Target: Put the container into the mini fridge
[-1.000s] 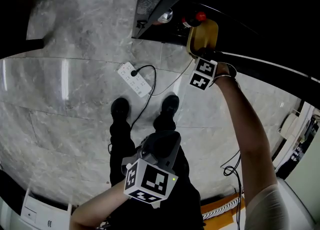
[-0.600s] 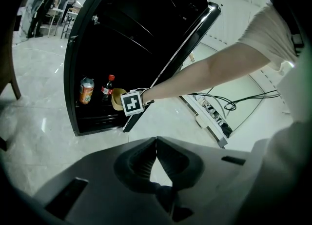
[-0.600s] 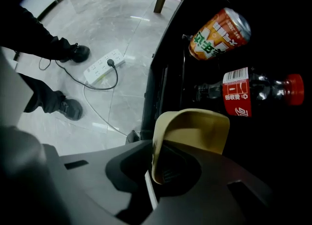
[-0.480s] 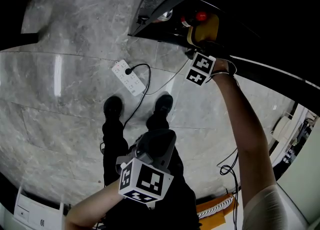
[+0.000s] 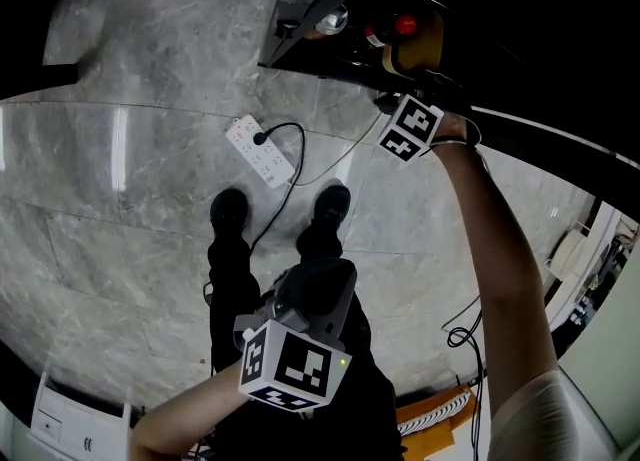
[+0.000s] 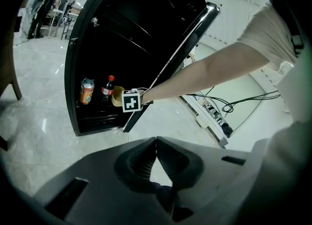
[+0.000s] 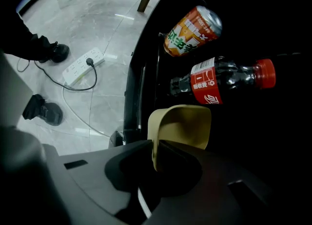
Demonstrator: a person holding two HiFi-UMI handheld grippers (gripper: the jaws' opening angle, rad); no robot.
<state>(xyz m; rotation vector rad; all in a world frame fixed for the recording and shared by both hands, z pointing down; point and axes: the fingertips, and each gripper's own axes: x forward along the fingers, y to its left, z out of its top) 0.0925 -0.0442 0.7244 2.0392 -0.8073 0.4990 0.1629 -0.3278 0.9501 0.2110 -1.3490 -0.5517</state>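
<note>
The right gripper (image 7: 156, 147), jaws clamped on the near wall of a tan, thin-walled plastic container (image 7: 181, 125), holds it inside the open black mini fridge (image 6: 97, 43). In the right gripper view an orange drink can (image 7: 192, 30) stands at 12 o'clock from the container and a dark cola bottle with a red cap (image 7: 222, 80) at 1 o'clock, just beside it. Whether the container's base rests on the shelf cannot be told. It looks light, stiff and empty, so a one-wall pinch, one jaw inside and one outside, should carry it, though the smooth plastic may swivel in so narrow a grip. The left gripper (image 6: 155, 143), at 6 o'clock in the head view, waits with jaws together on nothing
</note>
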